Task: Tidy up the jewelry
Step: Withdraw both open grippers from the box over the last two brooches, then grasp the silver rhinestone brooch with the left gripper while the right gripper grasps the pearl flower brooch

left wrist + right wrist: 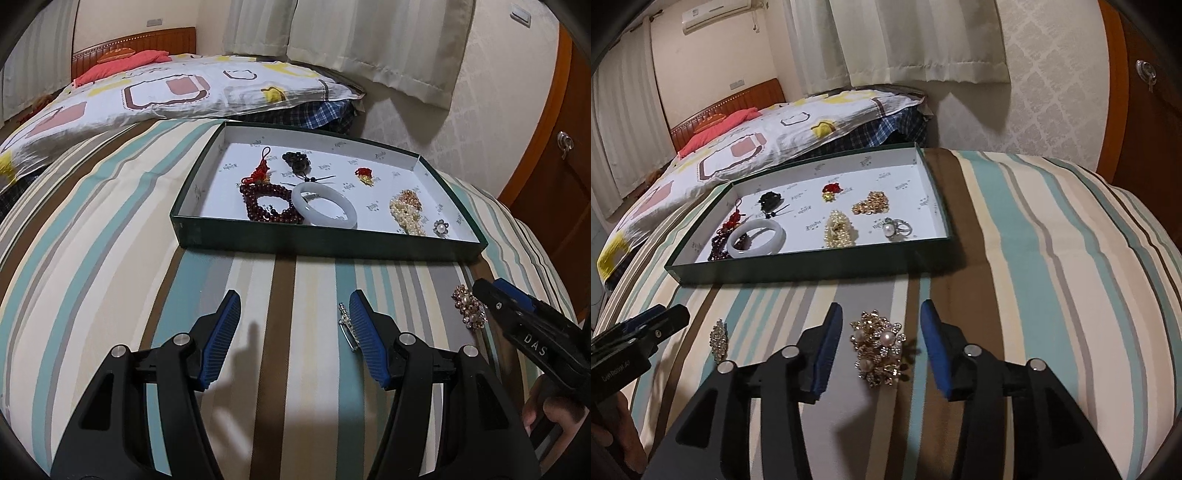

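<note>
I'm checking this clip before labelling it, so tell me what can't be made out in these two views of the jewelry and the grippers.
- Silver brooch: left wrist view, partly behind the left gripper finger.
- Right gripper: left wrist view, cut off by the frame edge; jaws unreadable there.
- Dark bead bracelet: right wrist view, largely hidden by the white bangle and the tray wall.
- Printed wording on the tray lining: too small to read in both views.

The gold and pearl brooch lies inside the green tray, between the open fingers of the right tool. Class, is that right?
Not quite. The gold and pearl brooch lies on the striped bedspread, outside the green tray. The right wrist view shows it between the right tool's open fingers.
</note>
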